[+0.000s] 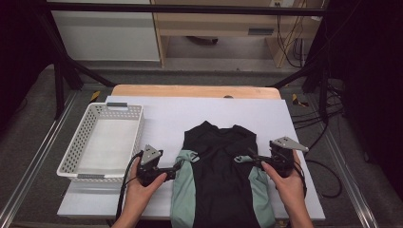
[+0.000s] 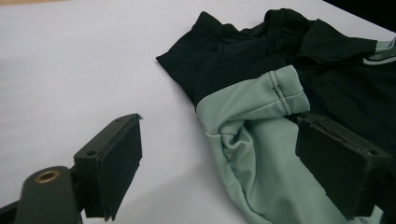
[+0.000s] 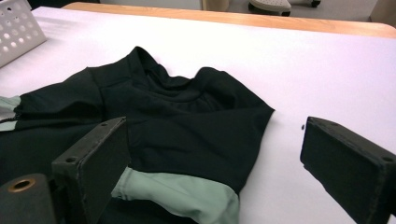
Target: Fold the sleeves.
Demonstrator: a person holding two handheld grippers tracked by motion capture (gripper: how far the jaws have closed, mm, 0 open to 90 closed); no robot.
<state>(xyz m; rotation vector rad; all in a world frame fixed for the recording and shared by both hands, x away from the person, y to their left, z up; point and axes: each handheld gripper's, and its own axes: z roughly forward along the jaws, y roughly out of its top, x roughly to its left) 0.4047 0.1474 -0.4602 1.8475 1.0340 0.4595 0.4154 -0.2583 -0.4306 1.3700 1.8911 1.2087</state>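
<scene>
**Black-and-green shirt folded on desk, both grippers open at its sides**

Shirt lies flat on the white sheet covering the desk, near the front edge, collar end pointing away from the person. Body is black; both sleeves are pale green and folded inward over the sides. Left sleeve has its hem turned up over the black front, stitching visible. Right sleeve lies along the shirt's right edge, black fabric over it.

Left gripper sits at the shirt's left edge, held by the left hand. Jaws wide apart, nothing pinched: one jaw over bare sheet, the other at the green fabric; cannot tell if it touches.

Right gripper sits at the shirt's right edge, in the right hand. Jaws wide apart, nothing held. In the right gripper view the shirt's right shoulder and green sleeve lie between the jaws, pads not pressing on cloth; one jaw is above the black fabric, the other over bare sheet.

White perforated basket stands on the desk left of the shirt, just beside the left gripper, apart from the shirt.
</scene>
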